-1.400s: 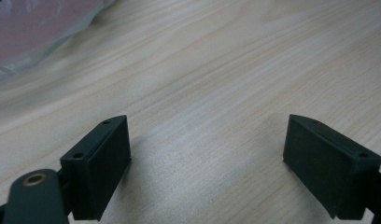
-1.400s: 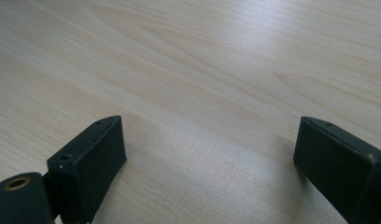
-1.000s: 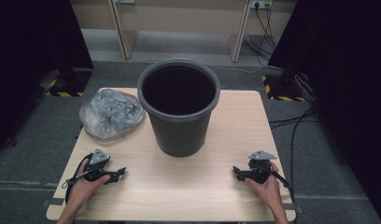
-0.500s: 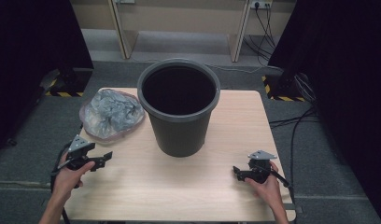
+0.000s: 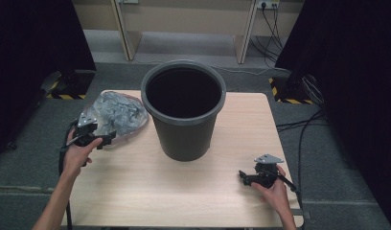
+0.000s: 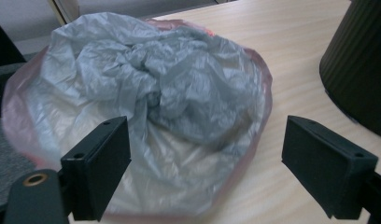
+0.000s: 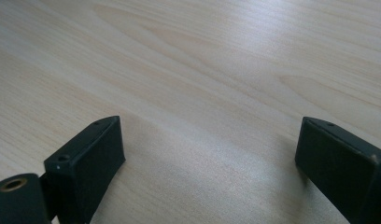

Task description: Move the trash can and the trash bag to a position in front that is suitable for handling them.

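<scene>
On the desk's (image 5: 217,191) left edge lies the bag (image 5: 118,112), crumpled, just beside the bin (image 5: 184,115). My left tool (image 6: 205,161) hangs over its near rim, jaws wide, gripping nothing yet. My right tool (image 7: 209,163) rests low over bare wood, jaws spread and empty too. Nothing's grabbed; I'd say lifting the bag and lining the bin is all ahead. Since a second ago, the left tool has moved from the near edge up to the bag; the right hasn't budged.
</scene>
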A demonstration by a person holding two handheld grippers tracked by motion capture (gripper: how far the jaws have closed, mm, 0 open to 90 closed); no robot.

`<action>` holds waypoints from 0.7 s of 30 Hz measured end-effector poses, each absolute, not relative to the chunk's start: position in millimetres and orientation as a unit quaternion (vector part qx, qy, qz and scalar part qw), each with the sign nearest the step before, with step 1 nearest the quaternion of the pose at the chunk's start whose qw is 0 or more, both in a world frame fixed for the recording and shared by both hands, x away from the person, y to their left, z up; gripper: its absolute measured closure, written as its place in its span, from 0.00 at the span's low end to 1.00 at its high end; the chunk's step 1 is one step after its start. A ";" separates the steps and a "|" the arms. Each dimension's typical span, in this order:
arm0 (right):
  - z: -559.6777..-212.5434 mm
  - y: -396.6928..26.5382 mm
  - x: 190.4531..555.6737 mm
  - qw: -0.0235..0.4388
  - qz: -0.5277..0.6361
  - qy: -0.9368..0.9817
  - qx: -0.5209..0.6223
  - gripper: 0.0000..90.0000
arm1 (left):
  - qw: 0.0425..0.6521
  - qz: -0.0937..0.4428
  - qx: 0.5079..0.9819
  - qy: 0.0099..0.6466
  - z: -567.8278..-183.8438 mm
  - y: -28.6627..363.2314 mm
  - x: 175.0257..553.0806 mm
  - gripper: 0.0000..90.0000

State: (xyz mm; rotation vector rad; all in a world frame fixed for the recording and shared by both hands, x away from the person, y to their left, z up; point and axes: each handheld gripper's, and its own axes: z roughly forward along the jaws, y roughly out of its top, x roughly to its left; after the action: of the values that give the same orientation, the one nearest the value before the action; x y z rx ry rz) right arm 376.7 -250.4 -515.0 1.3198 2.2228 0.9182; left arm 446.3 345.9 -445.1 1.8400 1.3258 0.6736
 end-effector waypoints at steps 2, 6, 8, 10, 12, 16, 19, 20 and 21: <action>-515.0 -250.5 376.8 0.197 0.328 0.795 0.471 0.09 | 0.380 0.259 0.716 0.525 -445.4 343.2 456.5 0.16; -514.9 -250.4 377.1 0.197 0.328 0.795 0.471 0.09 | 0.382 0.262 0.707 0.534 -447.1 338.1 475.8 0.16; -514.9 -250.4 377.1 0.197 0.328 0.795 0.471 0.09 | 0.383 0.261 0.707 0.535 -447.0 336.6 480.0 0.16; -514.9 -250.4 377.2 0.197 0.328 0.795 0.471 0.09 | 0.378 0.275 0.706 0.531 -447.7 331.7 487.8 0.16; -514.9 -250.4 377.4 0.197 0.328 0.795 0.470 0.09 | 0.371 0.276 0.713 0.527 -449.7 326.7 495.8 0.16; -514.9 -250.3 377.7 0.197 0.328 0.796 0.470 0.09 | 0.373 0.267 0.712 0.531 -456.2 314.6 508.8 0.16; -514.9 -250.3 377.6 0.197 0.328 0.795 0.470 0.09 | 0.346 0.262 0.725 0.534 -464.5 309.2 518.2 0.16; -514.9 -250.3 377.6 0.197 0.327 0.795 0.470 0.09 | 0.348 0.256 0.722 0.540 -467.7 309.0 520.9 0.17; -514.9 -250.3 377.6 0.197 0.327 0.795 0.470 0.09 | 0.349 0.247 0.720 0.546 -470.9 308.7 522.9 0.17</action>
State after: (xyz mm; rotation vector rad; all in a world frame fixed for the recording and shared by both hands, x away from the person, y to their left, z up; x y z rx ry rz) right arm 377.6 -250.3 -514.9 1.3166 2.2271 0.9165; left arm 522.9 308.7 -470.9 1.8674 1.4162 0.6398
